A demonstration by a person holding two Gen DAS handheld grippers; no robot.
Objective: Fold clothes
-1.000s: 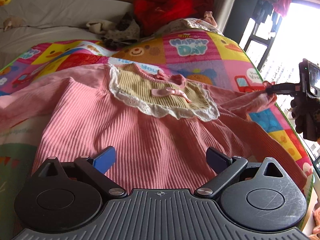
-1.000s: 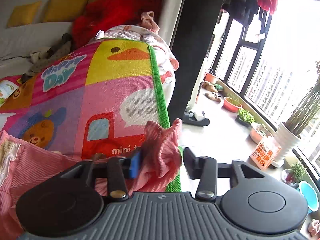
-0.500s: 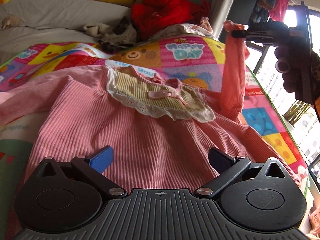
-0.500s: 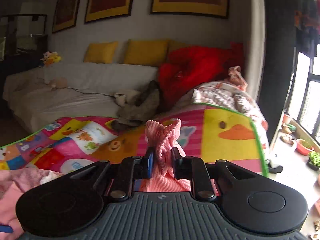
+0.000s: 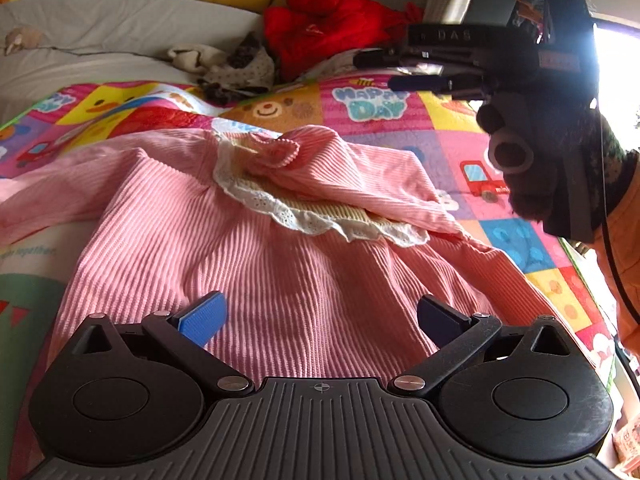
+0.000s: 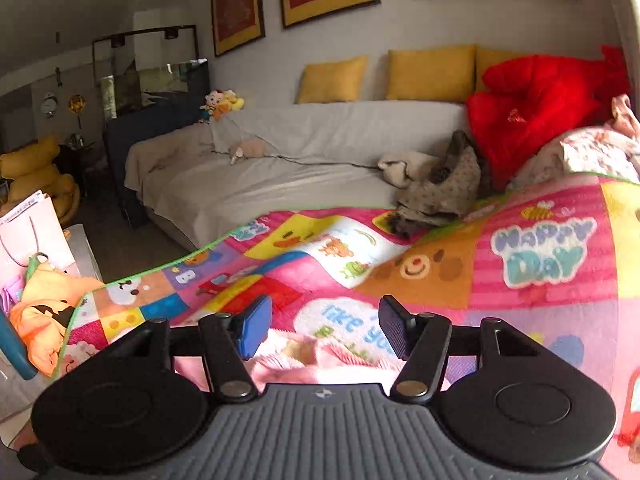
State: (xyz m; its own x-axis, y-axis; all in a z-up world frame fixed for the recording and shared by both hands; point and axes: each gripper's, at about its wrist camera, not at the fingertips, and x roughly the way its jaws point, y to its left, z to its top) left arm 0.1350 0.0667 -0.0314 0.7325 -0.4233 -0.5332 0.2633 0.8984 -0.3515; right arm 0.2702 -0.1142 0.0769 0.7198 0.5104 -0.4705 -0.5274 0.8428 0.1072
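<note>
A pink ribbed child's dress [image 5: 248,256] with a yellow lace-edged bib lies flat on a colourful play mat [image 5: 360,108]. Its right sleeve [image 5: 344,176] is folded across the bib, cuff near the collar. Its left sleeve [image 5: 60,196] lies stretched out to the left. My left gripper [image 5: 320,316] is open and empty, low over the skirt. My right gripper [image 5: 376,68] hovers open above the collar; in the right wrist view it [image 6: 322,326] is open and empty, with a bit of pink dress [image 6: 304,354] below its fingers.
A grey sofa [image 6: 280,152] with yellow cushions stands behind the mat. A red garment [image 5: 332,28] and a heap of grey clothes [image 5: 236,64] lie at the mat's far edge. Orange clothes [image 6: 44,304] sit off the mat's left edge. The mat's right edge drops off.
My right gripper carried the right sleeve up and across the bib, then opened and let it go. The sleeve now lies folded over the chest. My left gripper stayed open in place.
</note>
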